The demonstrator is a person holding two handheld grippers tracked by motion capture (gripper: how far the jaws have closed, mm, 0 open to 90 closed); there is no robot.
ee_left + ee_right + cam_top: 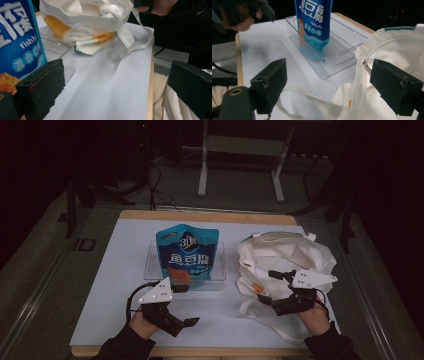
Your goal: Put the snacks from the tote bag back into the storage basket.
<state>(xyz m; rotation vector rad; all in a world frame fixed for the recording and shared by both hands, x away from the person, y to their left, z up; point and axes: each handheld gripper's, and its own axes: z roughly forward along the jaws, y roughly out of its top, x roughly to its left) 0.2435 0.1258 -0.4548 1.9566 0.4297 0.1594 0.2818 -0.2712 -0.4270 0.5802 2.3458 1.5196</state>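
Two grippers, both with jaws spread and holding nothing. The right gripper (272,287) straddles the white tote bag's (285,252) rim, apparently to hold its mouth wide; it should pinch one fabric layer, clear of the strap (312,100). The left gripper (182,306) sits just before the blue fish-tofu pouch (187,255), upright in the clear tray (220,270); it should grasp the pouch's lower edge squarely.

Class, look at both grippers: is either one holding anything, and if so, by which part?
Nothing is held. The left gripper is open beside the blue snack pouch; the right gripper is open at the white tote bag, not yet closed on its rim.
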